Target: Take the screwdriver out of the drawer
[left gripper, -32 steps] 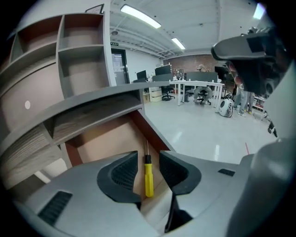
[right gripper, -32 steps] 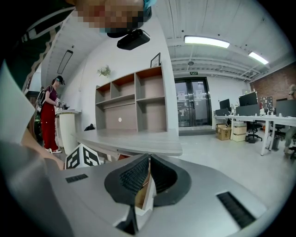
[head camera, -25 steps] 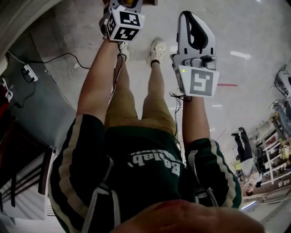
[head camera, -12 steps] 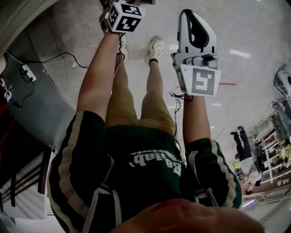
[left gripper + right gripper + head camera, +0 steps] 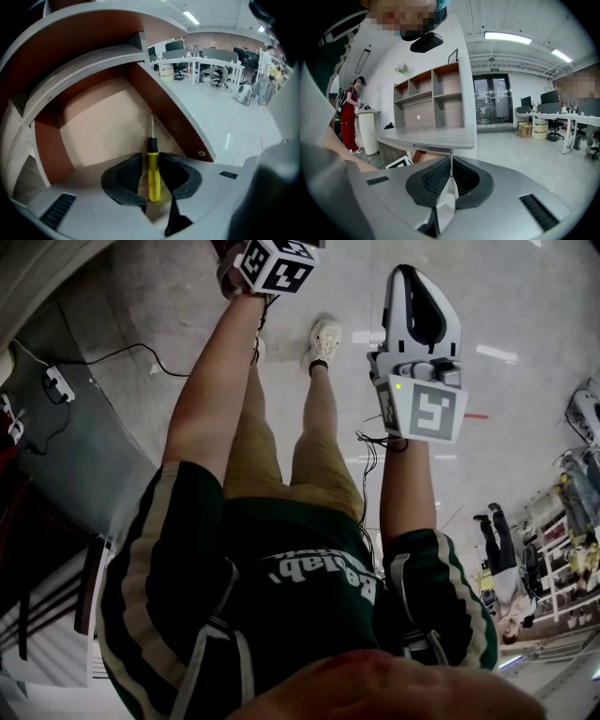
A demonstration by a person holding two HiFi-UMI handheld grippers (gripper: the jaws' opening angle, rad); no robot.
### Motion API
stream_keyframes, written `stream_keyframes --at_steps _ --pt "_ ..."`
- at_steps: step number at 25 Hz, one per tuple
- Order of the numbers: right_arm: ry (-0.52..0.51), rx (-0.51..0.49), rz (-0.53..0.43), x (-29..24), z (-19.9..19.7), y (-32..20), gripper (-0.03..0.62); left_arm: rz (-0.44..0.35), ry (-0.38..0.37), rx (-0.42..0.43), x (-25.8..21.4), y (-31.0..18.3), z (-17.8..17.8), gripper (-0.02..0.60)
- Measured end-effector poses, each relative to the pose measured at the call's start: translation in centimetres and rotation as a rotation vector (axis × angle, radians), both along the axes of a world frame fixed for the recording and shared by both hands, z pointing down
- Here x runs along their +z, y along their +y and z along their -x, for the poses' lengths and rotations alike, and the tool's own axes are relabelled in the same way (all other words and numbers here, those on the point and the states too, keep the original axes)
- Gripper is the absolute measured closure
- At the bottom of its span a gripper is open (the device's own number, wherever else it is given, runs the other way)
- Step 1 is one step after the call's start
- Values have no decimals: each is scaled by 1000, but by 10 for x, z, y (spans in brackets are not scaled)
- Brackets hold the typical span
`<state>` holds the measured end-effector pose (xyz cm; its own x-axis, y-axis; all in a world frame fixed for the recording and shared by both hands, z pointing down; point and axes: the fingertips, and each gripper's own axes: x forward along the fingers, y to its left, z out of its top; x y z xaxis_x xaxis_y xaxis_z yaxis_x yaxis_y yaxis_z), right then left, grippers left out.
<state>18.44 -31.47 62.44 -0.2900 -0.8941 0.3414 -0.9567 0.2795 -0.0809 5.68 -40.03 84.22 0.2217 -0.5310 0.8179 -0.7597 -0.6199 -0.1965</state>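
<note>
While its yellow handle lies between the two dark pads of the left gripper (image 5: 151, 158), the screwdriver (image 5: 153, 178) rests flat on the pale floor of the open drawer (image 5: 93, 122). Its black collar and thin metal shaft point straight ahead of the jaws. Those jaws have just been closing a little, yet they stand apart. The pad on that view's right sits against or just beside the handle. A sliver of drawer floor shows between the handle and the other pad, so the tool is flanked, not clamped.

Reddish-brown drawer walls rise ahead of this gripper and on both sides of it. Past the wall to its right lies a light office floor (image 5: 225, 126), with desks (image 5: 206, 68) and chairs far ahead.

The right gripper (image 5: 451, 161) is held well apart from the drawer, beside the left one and on its right in the head view. Its pads are pressed together with nothing between them. A grey desk top (image 5: 436, 137) lies just ahead of it, and a shelf unit (image 5: 436, 96) stands beyond that. Glass doors (image 5: 492, 101) are farther ahead, and a person in red (image 5: 348, 119) is far off to its left.

In the head view a shoe (image 5: 325, 336) shows between the two grippers. A power strip (image 5: 53, 385) lies on the floor well to the left of the left arm.
</note>
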Motion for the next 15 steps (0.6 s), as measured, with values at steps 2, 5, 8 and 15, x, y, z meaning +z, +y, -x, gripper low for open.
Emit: stream_keyframes --at_steps 2,5,8,15 --pt "-1 4 19 2 -2 0 556 -8 -25 -17 -2 -2 3 492" --pt "-5 2 2 0 -5 -5 556 10 0 -35 -4 -6 0 494" --pt "-7 0 -17 -1 -1 -6 556 6 14 -33 -5 -5 1 495" --pt "-11 -14 -20 -8 10 -6 556 2 54 -14 -16 1 -1 495"
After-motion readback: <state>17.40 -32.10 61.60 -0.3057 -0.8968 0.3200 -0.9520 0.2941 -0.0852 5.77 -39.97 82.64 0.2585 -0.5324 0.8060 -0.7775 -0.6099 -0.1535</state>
